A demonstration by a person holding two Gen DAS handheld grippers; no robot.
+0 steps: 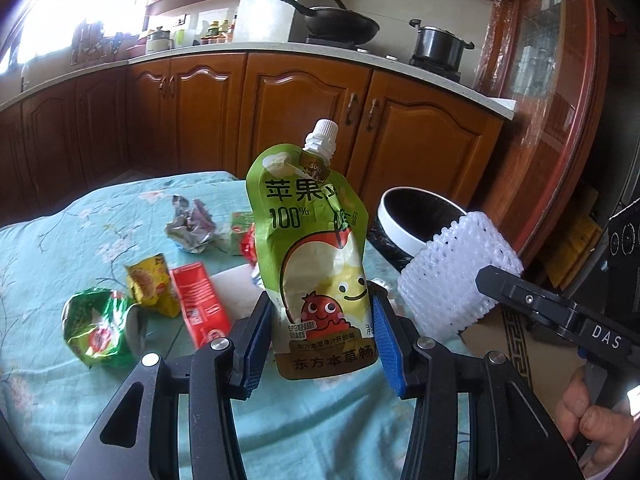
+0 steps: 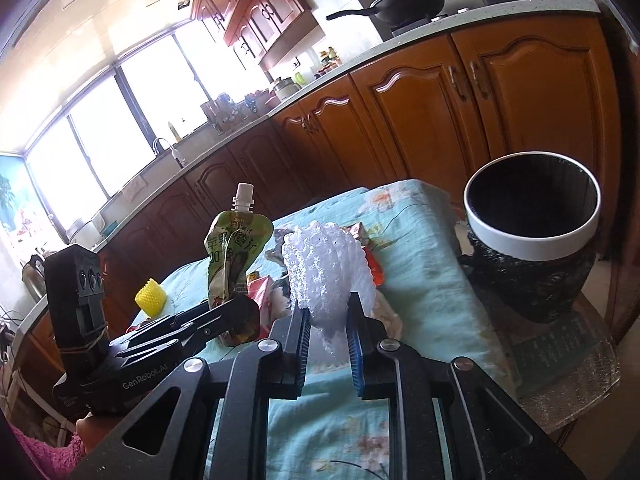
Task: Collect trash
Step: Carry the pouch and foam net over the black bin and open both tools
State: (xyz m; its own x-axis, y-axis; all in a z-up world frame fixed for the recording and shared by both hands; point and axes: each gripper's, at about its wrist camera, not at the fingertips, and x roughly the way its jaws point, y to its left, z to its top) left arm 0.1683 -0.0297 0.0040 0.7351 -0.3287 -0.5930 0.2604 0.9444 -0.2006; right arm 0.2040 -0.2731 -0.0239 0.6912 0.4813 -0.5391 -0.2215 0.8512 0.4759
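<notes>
Through your left wrist camera, you are working over a table (image 1: 48,240) draped in a soft teal floral cloth, in a kitchen of glossy brown wooden cabinets (image 1: 304,112) with a pale countertop carrying a black wok (image 1: 340,24) and a dark pot (image 1: 438,46). Your left gripper (image 1: 322,320) is pinching a crinkled green juice pouch (image 1: 316,252) upright between its blue ribbed pads, white spout on top. Crumpled foil wrappers (image 1: 100,328) and a flat red carton (image 1: 198,304) are lying on the cloth to the left. Through your right wrist camera, your right gripper (image 2: 328,328) is squeezing a white foam net sleeve (image 2: 328,276), bumpy and lattice-like, with its fingers drawn close together. A round black bin (image 2: 532,240) with a smooth white rim is sitting at the right end of the table, and a small yellow foam net (image 2: 150,296) is lying on the cloth beyond your other gripper.
</notes>
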